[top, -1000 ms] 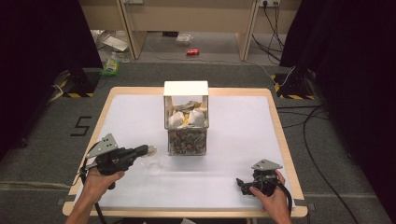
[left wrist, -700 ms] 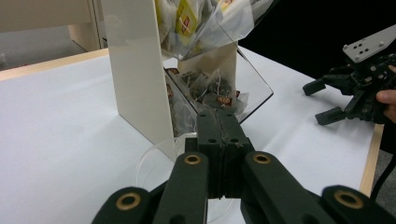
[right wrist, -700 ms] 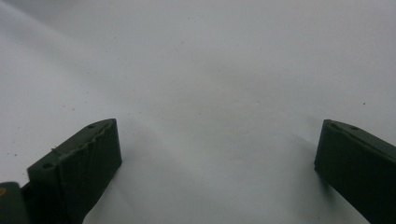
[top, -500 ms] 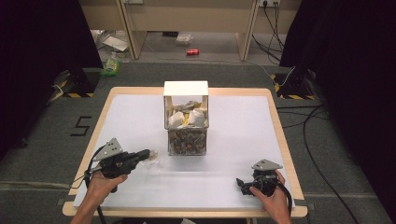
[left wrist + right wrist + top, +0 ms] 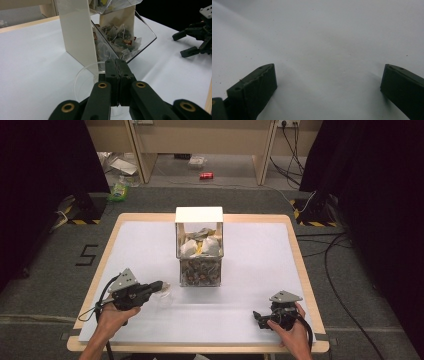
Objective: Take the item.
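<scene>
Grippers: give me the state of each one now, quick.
Left gripper: jaws closed on the rim of the clear plastic cup, beside the tea bag dispenser.
Right gripper: open, holding nothing, low over the table.

we have drawn our left gripper [image 5: 161,285] a little back toward our side of the table and slightly toward the middle since a second ago, and the clear plastic cup [image 5: 86,82] pinched by its rim has come along, sitting a touch lower in the high view, still near the dispenser [image 5: 199,247].
</scene>
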`<state>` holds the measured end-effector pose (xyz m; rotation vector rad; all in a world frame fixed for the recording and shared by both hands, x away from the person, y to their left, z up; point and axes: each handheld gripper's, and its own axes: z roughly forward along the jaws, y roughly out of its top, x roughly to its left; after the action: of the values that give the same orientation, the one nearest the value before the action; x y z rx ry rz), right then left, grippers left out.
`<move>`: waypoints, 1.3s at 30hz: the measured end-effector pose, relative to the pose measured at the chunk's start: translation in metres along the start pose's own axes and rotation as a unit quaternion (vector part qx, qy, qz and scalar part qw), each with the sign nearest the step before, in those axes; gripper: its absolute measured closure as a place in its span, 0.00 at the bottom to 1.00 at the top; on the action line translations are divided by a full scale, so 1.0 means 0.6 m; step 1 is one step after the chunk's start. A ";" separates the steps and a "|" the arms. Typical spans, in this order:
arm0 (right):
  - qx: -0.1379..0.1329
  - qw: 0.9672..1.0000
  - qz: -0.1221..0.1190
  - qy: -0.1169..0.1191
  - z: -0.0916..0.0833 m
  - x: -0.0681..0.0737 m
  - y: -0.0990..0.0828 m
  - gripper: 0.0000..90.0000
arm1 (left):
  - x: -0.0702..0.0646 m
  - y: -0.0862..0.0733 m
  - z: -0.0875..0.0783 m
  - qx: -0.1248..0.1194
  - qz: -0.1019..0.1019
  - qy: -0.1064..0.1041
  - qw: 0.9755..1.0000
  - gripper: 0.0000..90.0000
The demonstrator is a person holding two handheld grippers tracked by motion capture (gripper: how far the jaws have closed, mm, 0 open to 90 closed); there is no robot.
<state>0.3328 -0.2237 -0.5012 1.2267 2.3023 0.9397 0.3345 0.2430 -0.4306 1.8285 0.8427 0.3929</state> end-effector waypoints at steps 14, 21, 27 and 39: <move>0.000 1.000 0.000 0.000 0.000 0.000 0.000 0.01 | -0.003 0.005 0.002 -0.006 0.005 0.001 1.000 0.84; -0.001 1.000 0.000 0.000 0.000 0.000 0.000 0.01 | -0.003 0.010 -0.001 -0.008 -0.004 -0.005 1.000 0.68; -0.001 1.000 0.000 -0.001 0.000 0.000 0.000 0.01 | -0.001 0.013 -0.002 -0.005 -0.012 0.002 1.000 0.44; -0.001 1.000 -0.001 -0.001 0.000 0.000 0.000 0.01 | 0.002 0.013 -0.007 -0.012 -0.016 0.005 1.000 0.20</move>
<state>0.3326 -0.2236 -0.5013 1.2240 2.3001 0.9401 0.3356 0.2452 -0.4216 1.7905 0.8704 0.3897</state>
